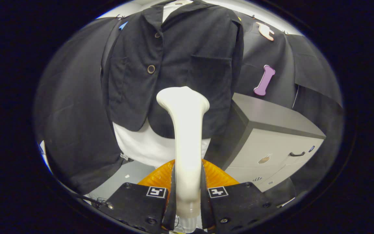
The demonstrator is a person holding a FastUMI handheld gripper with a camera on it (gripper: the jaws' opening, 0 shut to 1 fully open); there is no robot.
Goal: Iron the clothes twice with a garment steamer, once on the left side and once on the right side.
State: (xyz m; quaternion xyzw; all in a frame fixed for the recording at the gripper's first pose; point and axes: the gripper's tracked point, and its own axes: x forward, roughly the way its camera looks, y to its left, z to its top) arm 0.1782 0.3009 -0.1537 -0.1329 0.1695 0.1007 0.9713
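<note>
Steamer held at hem, pass on dark jacket pending.
Gripper (187, 195) fingers clamp the handle of the smooth cream plastic garment steamer (184, 130); its flared head sits before the lower hem of the black matte fabric jacket (177, 61) hanging over a white underlayer (141, 146). Next, judged: stroke along one front panel, head near cloth.

The garment steamer (187, 136) clamped between the gripper's (187, 191) fingers is cream-white. The jacket (180, 58) is black with a brown ringed button (151, 69), over a white shirt (144, 146). The cabinet (271, 139) is pale grey with a darker grey top.
</note>
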